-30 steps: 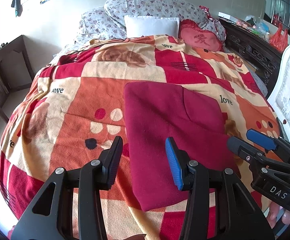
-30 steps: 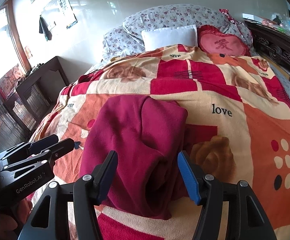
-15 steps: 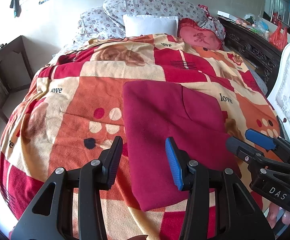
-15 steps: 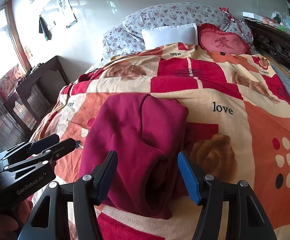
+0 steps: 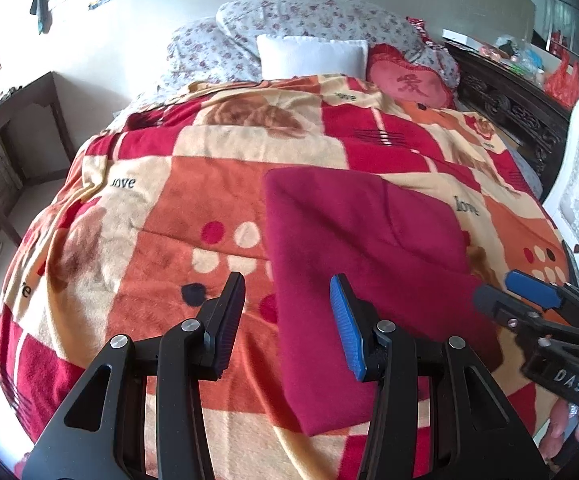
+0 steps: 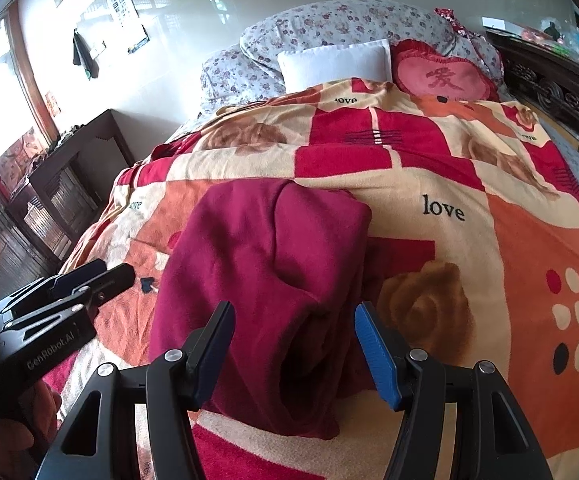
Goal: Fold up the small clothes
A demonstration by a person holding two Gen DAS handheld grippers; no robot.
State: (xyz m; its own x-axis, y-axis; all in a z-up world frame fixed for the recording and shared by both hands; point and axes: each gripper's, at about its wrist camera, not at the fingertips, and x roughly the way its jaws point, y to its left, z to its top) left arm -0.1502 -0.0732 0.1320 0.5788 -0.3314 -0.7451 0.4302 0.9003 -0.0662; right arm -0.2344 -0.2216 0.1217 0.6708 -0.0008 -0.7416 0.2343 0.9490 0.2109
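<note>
Folded crimson garment (image 5: 353, 264) on blanket (image 5: 137, 216), beyond both empty jaws.

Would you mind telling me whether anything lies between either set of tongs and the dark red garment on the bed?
Nothing visible does. The dark red garment lies alone on the patterned blanket; the right tongs and the left tongs are both open just short of it, holding nothing.
</note>
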